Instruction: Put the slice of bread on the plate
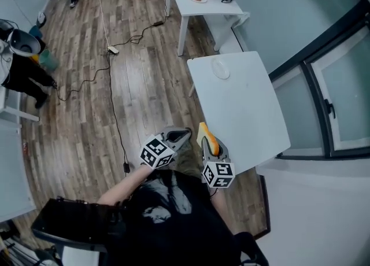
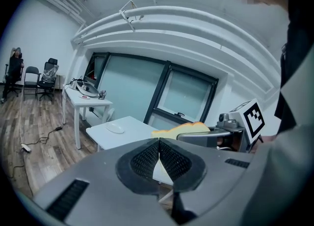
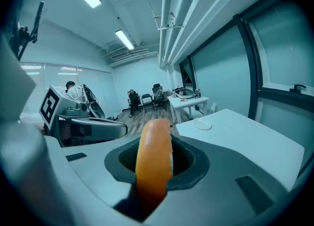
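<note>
A slice of bread (image 1: 205,133) with an orange crust stands on edge in my right gripper (image 1: 208,144), whose jaws are shut on it, at the near edge of the white table (image 1: 248,114). In the right gripper view the bread (image 3: 154,157) fills the gap between the jaws. The white plate (image 1: 220,69) lies at the table's far end, well beyond the bread; the plate (image 3: 201,125) looks bare. My left gripper (image 1: 185,135) hangs just left of the right one, off the table over the floor, its pads (image 2: 147,158) pressed together with nothing between them.
A second white table (image 1: 199,4) with gear on it stands farther back. Cables (image 1: 113,85) trail over the wooden floor to the left. A person (image 1: 20,62) is at the far left. Glass windows (image 1: 341,91) run along the right of the table.
</note>
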A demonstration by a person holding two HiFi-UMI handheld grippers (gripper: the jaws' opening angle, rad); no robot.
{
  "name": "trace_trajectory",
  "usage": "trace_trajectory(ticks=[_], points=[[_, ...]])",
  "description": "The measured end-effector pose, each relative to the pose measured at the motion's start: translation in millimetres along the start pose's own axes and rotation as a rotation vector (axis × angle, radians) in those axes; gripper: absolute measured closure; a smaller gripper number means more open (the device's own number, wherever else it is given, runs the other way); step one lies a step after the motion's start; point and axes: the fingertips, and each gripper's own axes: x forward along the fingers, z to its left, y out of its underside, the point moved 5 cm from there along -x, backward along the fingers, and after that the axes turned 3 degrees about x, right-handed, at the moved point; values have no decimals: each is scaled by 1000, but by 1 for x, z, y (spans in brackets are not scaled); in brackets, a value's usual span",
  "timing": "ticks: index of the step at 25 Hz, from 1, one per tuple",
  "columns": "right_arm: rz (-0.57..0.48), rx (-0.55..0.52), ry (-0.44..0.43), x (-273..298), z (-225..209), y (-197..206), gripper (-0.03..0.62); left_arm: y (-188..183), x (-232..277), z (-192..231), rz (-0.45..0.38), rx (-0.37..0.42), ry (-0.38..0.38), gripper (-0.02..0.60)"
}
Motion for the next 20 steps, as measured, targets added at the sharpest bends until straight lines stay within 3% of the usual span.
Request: trace_trajectory(ticks=[12, 20], points=[[-7, -37, -38, 140, -96, -84, 490, -58, 112, 121, 48, 42, -65, 578], [94, -67, -53, 203, -157, -91, 490, -67, 176, 163, 115, 27, -57, 578]])
